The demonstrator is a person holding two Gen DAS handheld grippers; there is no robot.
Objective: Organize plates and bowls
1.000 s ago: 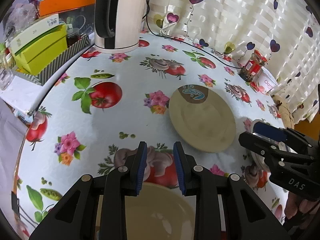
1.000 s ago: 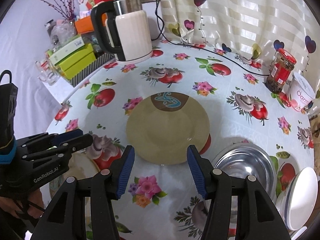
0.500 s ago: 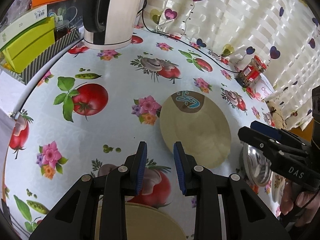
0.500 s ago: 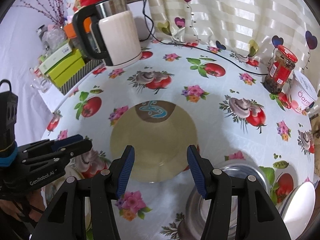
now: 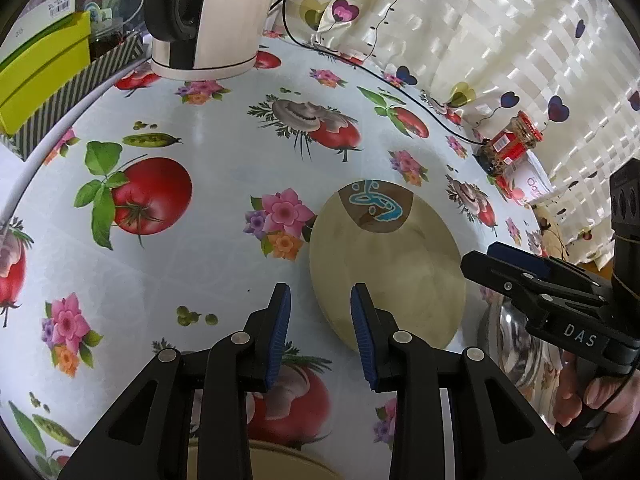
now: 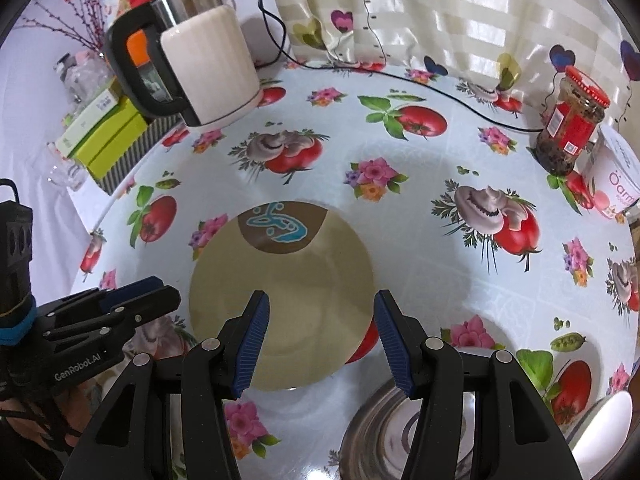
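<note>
Round beige ceramic plate (image 6: pixel 280 304) lies flat mid-desk (image 6: pixel 420 184) on the flowered cloth, its brown patch with blue squiggle pointing toward the white electric kettle (image 6: pixel 208 72). Right gripper (image 6: pixel 320 334) hovers over the plate's near rim, jaws spread wide, empty. Left gripper (image 5: pixel 320 334) at the plate's left edge, jaws parted, empty; steel bowl (image 6: pixel 400 436) just beside the plate.

On the table (image 6: pixel 420 208) the plate (image 6: pixel 288 300) lies in the middle, the kettle (image 6: pixel 208 68) behind it to the left, the jar (image 6: pixel 568 124) behind to the right, and the steel bowl (image 6: pixel 384 436) just right and nearer.
</note>
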